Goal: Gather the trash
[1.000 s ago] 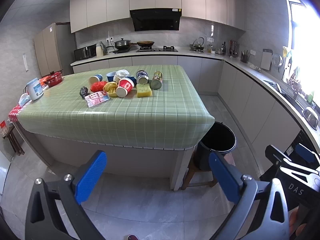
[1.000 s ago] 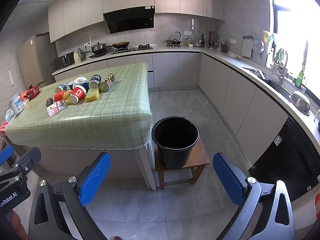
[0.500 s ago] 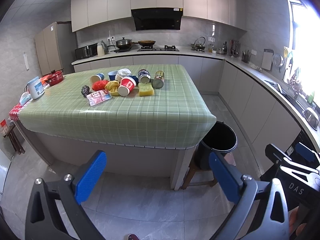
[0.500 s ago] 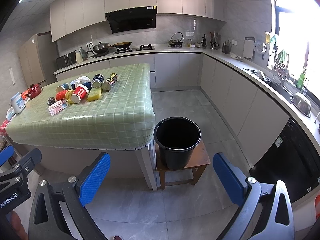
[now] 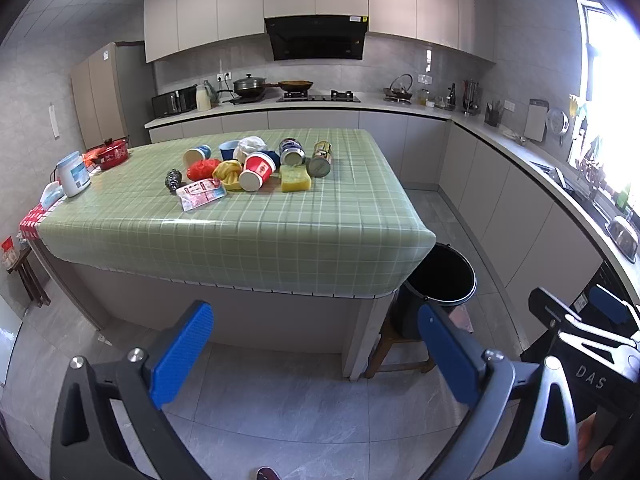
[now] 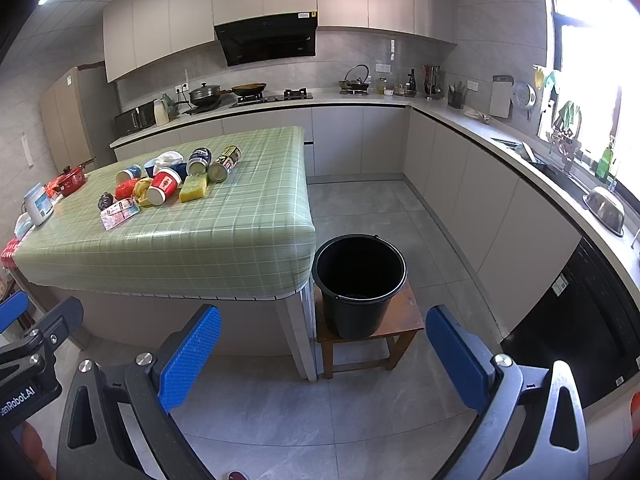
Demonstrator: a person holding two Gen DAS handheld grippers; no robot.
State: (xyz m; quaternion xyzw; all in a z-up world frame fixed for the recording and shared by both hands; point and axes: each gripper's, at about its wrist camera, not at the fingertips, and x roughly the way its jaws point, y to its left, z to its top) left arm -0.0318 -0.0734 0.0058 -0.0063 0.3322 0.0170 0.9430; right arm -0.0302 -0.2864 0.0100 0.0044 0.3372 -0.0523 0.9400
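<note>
1. The left hand-held gripper [image 5: 312, 354] is held low over the grey tiled floor, its blue-padded fingers [image 5: 182, 350] spread wide apart with nothing between them. The right hand-held gripper [image 6: 322, 356] is likewise held with its fingers apart and empty.

2. Both hand-held grippers are seen well short of the green checked-cloth surface [image 5: 248, 236]; nothing has been touched yet.

3. The trash is clustered toward the far half of the surface: a red paper cup lying on its side [image 5: 256, 170], a yellow sponge block [image 5: 295, 178], two tipped metal cans [image 5: 320, 158], a crumpled red wrapper [image 5: 202, 169], a flat pink printed packet [image 5: 200, 194] and a white crumpled bag [image 5: 250, 146].

4. The black round plastic bucket [image 6: 358, 280] is stood on a small brown wooden stool [image 6: 404, 320] just beside the surface's near right corner.

5. Risks are judged as follows: the tipped cans and cup could be rolled away by a glancing finger; the flat packet could be slid along the glossy cloth rather than pinched; the bucket could be missed or knocked on its narrow stool if a drop is made from the far side.

6. In the right wrist view the bucket's whole mouth and the stool are shown; in the left wrist view the bucket is half hidden behind the surface's corner.

7. The trash pile is shown nearer and more plainly in the left wrist view.
</note>
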